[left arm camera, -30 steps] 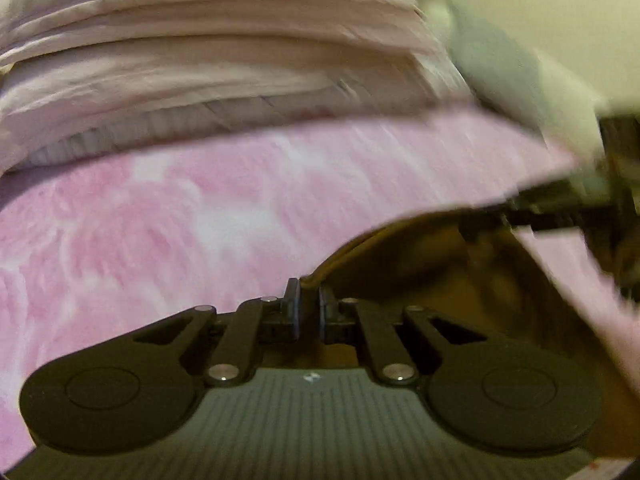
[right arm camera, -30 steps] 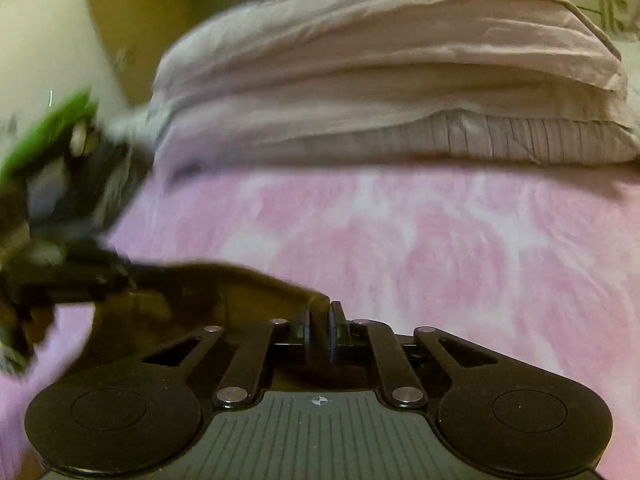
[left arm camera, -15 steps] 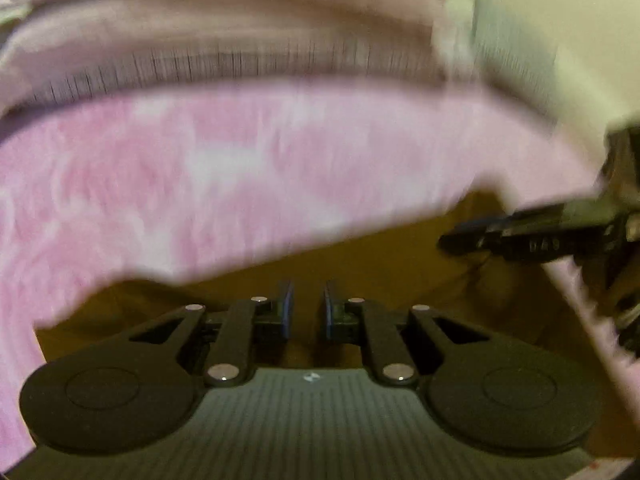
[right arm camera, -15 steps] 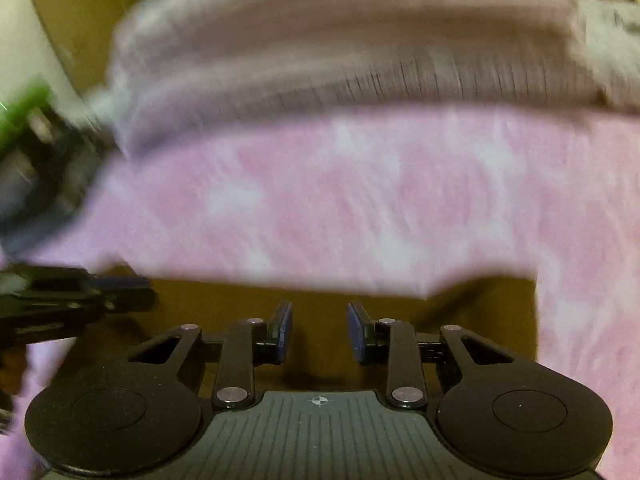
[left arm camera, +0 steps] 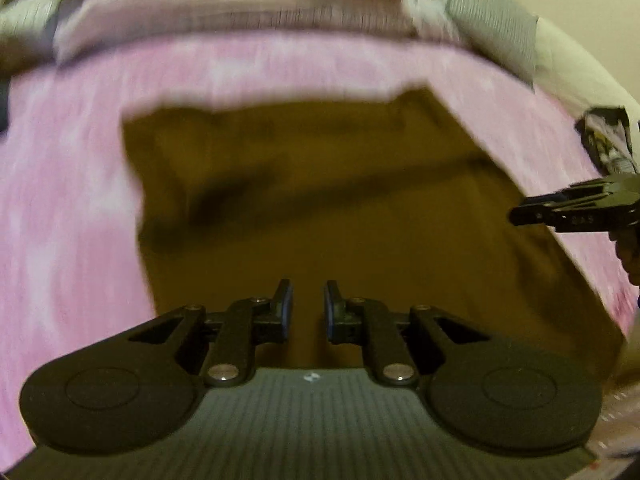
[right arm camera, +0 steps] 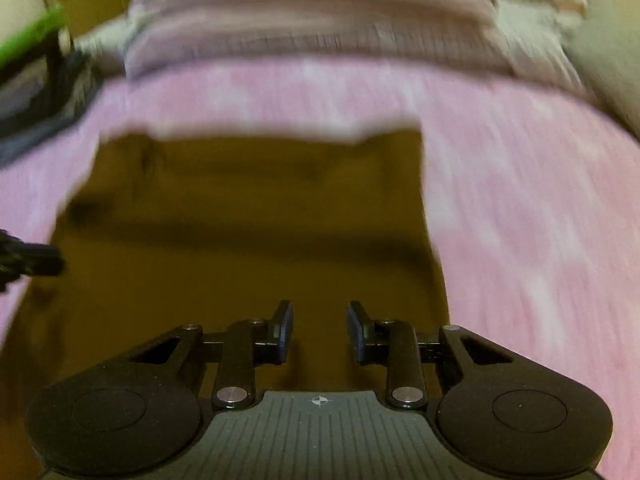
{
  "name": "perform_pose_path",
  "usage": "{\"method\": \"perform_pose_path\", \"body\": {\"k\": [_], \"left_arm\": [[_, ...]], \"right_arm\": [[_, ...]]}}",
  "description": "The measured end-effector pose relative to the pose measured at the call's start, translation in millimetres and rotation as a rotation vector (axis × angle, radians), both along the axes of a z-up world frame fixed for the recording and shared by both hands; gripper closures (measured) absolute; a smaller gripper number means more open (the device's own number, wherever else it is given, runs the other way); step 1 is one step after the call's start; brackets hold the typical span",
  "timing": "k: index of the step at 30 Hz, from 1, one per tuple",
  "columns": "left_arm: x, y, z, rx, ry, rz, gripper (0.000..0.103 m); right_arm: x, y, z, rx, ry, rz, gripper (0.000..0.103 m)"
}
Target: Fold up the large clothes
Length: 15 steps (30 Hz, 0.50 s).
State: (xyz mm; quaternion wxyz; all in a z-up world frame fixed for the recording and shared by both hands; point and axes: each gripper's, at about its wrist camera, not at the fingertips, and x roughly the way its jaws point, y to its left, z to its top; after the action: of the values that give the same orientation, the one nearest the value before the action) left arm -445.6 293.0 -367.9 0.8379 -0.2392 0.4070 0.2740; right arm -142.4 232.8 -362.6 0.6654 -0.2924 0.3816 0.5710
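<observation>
A brown garment (left arm camera: pixel 320 208) lies flat on the pink bedspread (left arm camera: pixel 68 208), its far edge straight. Both tongs, left (left arm camera: pixel 307 307) and right (right arm camera: pixel 319 330), hover over it with jaws apart, gripping nothing. Only the right view shows something green (right arm camera: pixel 32 38) at far left.

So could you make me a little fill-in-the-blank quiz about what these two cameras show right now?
1. The brown garment lies spread on a ____ blanket.
2. Both the left tongs and the right tongs have their jaws ____, with nothing pinched between them.
3. Beyond the blanket, at its far edge, lies a stack of ____.

Missing words: pink; open; pillows
</observation>
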Motion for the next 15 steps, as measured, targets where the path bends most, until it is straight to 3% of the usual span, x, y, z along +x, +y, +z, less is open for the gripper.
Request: {"method": "perform_pose_path", "body": {"k": [3, 8, 11, 13, 15], "left_arm": [[-33.3, -43.4, -12.0, -0.057, 0.081, 0.024, 0.092], [-87.2, -105.5, -7.2, -0.103, 0.141, 0.123, 0.092], [-101.9, -134.8, 4.0, -0.086, 0.185, 0.147, 0.092], [-110.9, -141.1, 16.4, -0.096, 0.173, 0.189, 0.091], [-121.0, -140.9, 32.4, -0.084, 0.108, 0.243, 0.087]], "right_arm": [[-12.1, -59.4, -16.8, -0.119, -0.008, 0.003, 0.076], [-15.3, -142.4, -11.1, -0.150, 0.044, 0.019, 0.076], [-10.4, -175.8, -6.8, -0.169, 0.066, 0.044, 0.076], [-5.3, -186.5, -1.1, -0.190, 0.081, 0.071, 0.076], [2.4, -190.3, 11.8, -0.180, 0.088, 0.097, 0.076]]}}
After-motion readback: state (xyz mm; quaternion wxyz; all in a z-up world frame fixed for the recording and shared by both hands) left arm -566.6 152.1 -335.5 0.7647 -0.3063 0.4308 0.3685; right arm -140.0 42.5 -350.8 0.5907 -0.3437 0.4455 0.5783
